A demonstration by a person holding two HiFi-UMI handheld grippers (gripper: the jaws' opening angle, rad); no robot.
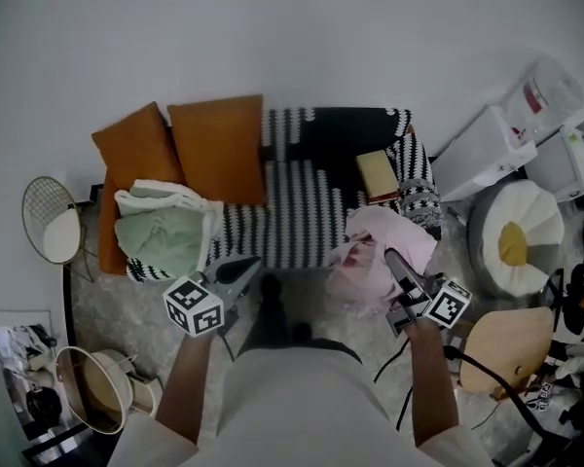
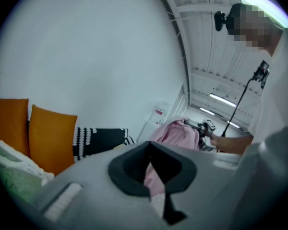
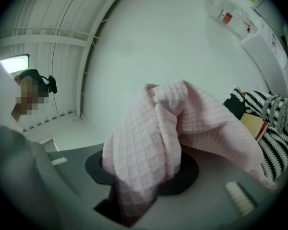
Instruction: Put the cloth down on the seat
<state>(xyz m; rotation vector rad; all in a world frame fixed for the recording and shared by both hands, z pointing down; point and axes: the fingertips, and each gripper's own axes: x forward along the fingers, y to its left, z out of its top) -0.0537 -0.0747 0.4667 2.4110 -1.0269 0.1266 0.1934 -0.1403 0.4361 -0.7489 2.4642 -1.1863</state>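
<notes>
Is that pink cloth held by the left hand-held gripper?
No, the pink waffle cloth bunches between the jaws of the right hand-held gripper.

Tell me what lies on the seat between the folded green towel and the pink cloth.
Nothing does. The striped seat is bare from the green towel across to the pink cloth, as the head view shows.
</notes>
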